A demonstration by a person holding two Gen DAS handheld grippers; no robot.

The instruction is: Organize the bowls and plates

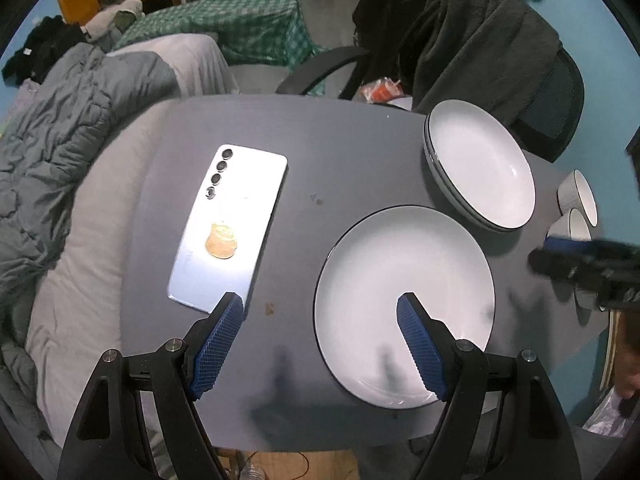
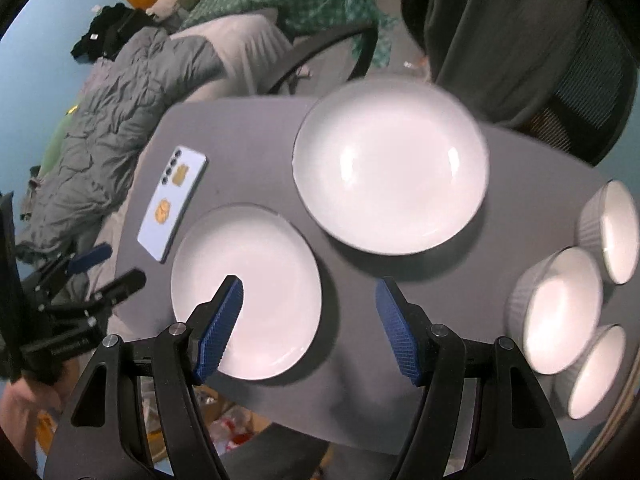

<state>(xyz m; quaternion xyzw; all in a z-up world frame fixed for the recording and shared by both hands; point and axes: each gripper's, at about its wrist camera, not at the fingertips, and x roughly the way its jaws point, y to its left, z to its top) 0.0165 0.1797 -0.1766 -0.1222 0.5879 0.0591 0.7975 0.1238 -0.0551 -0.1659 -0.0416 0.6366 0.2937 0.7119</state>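
Note:
A flat white plate (image 1: 404, 300) (image 2: 248, 292) with a dark rim lies near the front of the grey table (image 1: 340, 152). Behind it sits a stack of deep white plates (image 1: 480, 164) (image 2: 390, 164). Three small white ribbed bowls (image 2: 560, 312) stand at the right edge; two of them show in the left wrist view (image 1: 580, 200). My left gripper (image 1: 320, 308) is open and empty above the table, its right finger over the flat plate. My right gripper (image 2: 308, 292) is open and empty above that plate's right edge; it shows in the left wrist view (image 1: 576, 260).
A white phone (image 1: 230, 228) (image 2: 172, 204) lies face down on the table's left part. A chair draped with a dark jacket (image 1: 480, 40) stands behind the table. A bed with a grey quilt (image 1: 60, 140) is at the left.

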